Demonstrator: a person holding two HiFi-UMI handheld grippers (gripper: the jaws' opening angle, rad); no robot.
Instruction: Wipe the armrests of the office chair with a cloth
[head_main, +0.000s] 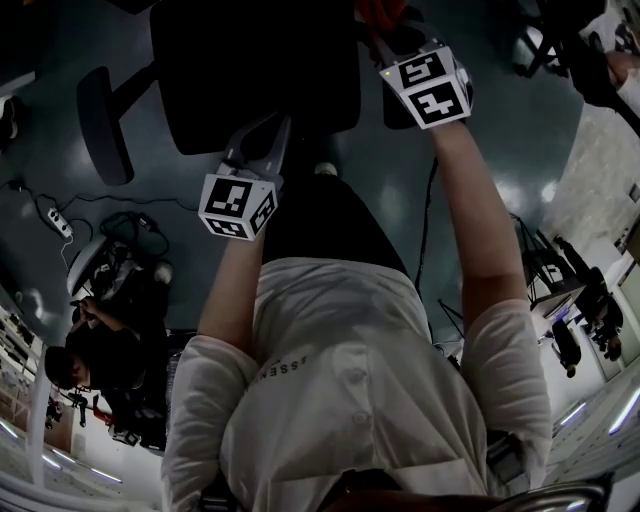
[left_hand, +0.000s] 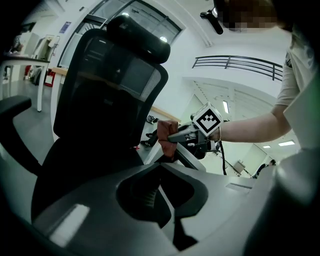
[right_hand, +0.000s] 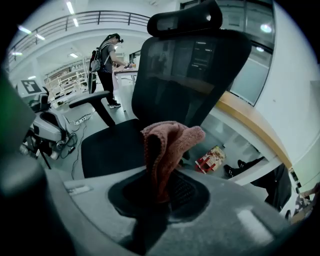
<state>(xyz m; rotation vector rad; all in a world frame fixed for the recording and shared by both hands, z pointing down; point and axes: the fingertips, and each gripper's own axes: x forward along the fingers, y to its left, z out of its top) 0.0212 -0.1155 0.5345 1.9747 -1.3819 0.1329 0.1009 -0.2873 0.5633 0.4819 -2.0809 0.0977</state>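
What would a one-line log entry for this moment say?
right gripper: shut on pink cloth, beside office chair | left gripper: empty, near seat | left-side armrest: untouched

Open office hall: mesh office chair (right_hand: 190, 75), desk (right_hand: 250, 125), mezzanine railing (right_hand: 90, 20) (strip lights (right_hand: 70, 7) overhead).

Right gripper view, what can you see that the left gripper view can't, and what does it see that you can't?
Only the right gripper view shows a person with a backpack standing far off and a red packet on the floor. Only the left gripper view shows the right gripper from outside, with the arm holding it. Both show the black chair and the pink cloth.
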